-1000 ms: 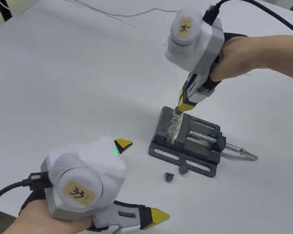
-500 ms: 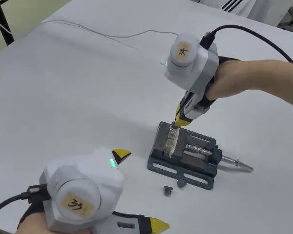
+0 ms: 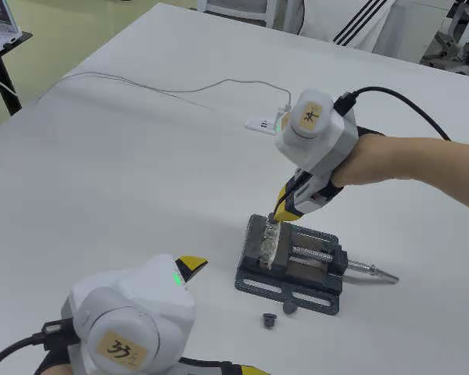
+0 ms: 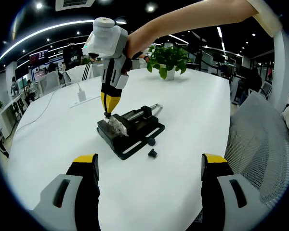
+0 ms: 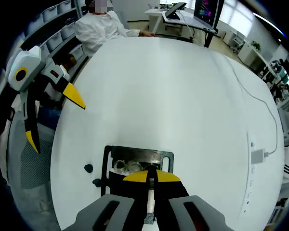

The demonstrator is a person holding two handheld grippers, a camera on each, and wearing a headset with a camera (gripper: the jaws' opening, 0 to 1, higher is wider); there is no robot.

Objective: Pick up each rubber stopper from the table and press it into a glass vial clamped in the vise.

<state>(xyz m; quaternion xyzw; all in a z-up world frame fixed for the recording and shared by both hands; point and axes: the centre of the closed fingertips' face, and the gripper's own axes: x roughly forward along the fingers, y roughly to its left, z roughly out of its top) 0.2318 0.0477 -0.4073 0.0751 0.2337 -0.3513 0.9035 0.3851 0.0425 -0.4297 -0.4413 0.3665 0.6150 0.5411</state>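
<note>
On a white table (image 3: pixel 125 180) in a bright workroom, a person's right tongs (image 3: pixel 277 218) angle steeply down onto the glass vials (image 3: pixel 270 242) clamped in a dark vise (image 3: pixel 320 266). The yellow tips meet the top of the vial at the far end of the row. In the right gripper view the two jaws are drawn together with only a thin seam between them. Whether a stopper is pinched there cannot be told, since the tips hide that spot.

The left tongs (image 3: pixel 217 316) hover low over the near edge of the table, well apart from the vise. Their jaws are spread wide and hold nothing, with bare tabletop between them in the left gripper view.

One rubber stopper (image 3: pixel 268 319) lies loose on the table just in front of the vise. A second stopper (image 3: pixel 289 307) sits right against the near edge of the vise's base. The vise's screw handle (image 3: pixel 371 271) sticks out to the person's right.

Farther back, a white cable (image 3: pixel 180 87) trails across the table to a small white plug block (image 3: pixel 262 123). A potted plant (image 4: pixel 167 57) stands at the far end of the table, and a grey mesh chair (image 4: pixel 260 144) stands beside it. A person in a white coat (image 5: pixel 103 29) sits at the table's edge.
</note>
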